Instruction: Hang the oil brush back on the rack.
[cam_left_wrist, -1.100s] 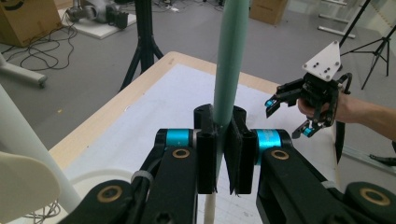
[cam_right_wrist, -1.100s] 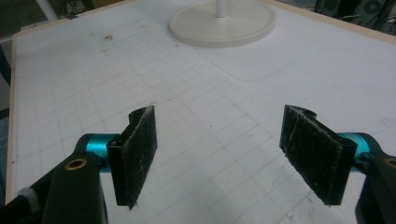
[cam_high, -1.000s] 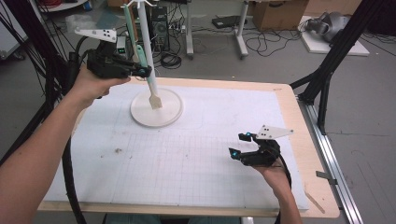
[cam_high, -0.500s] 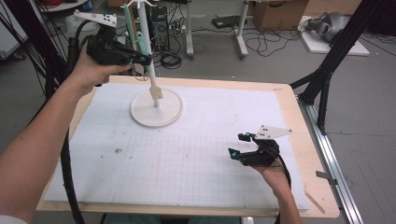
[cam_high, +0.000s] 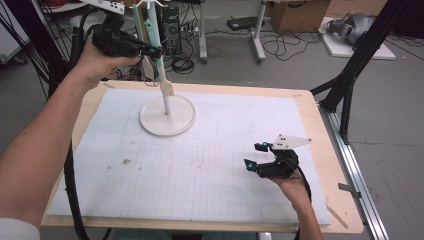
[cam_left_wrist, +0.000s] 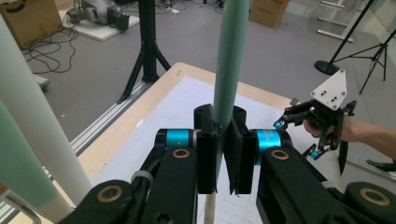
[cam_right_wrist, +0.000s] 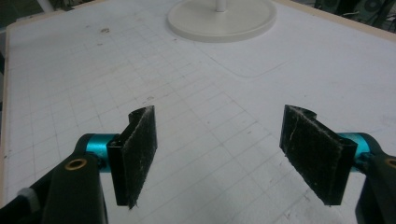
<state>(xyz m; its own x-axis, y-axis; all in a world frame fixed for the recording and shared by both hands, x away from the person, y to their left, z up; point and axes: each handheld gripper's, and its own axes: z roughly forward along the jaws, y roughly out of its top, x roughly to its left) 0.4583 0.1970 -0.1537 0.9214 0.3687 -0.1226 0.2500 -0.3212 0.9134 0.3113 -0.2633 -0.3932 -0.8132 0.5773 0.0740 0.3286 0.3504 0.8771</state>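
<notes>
A white stand with a round base (cam_high: 167, 121) and an upright pole (cam_high: 161, 75) stands at the back left of the mat. My left gripper (cam_high: 156, 51) is raised beside the pole and shut on a utensil with a pale green handle (cam_left_wrist: 231, 56). Its cream blade (cam_high: 167, 88) hangs below the jaws, above the base. Another green-handled utensil (cam_high: 138, 22) hangs by the pole. My right gripper (cam_high: 254, 155) rests low over the front right of the mat, open with nothing between its pads (cam_right_wrist: 140, 154). It also shows far off as the right gripper (cam_left_wrist: 299, 139) in the left gripper view.
A white gridded mat (cam_high: 200, 165) covers the wooden table (cam_high: 320, 130). The stand's base (cam_right_wrist: 222, 18) lies ahead of the right gripper. A black tripod leg (cam_high: 350, 85) and a metal rail (cam_high: 350, 165) run along the table's right side. Cables and boxes lie on the floor behind.
My left gripper has risen and moved away from me with the green-handled utensil, lifting its cream blade off the stand's base. The right gripper has stayed put.
</notes>
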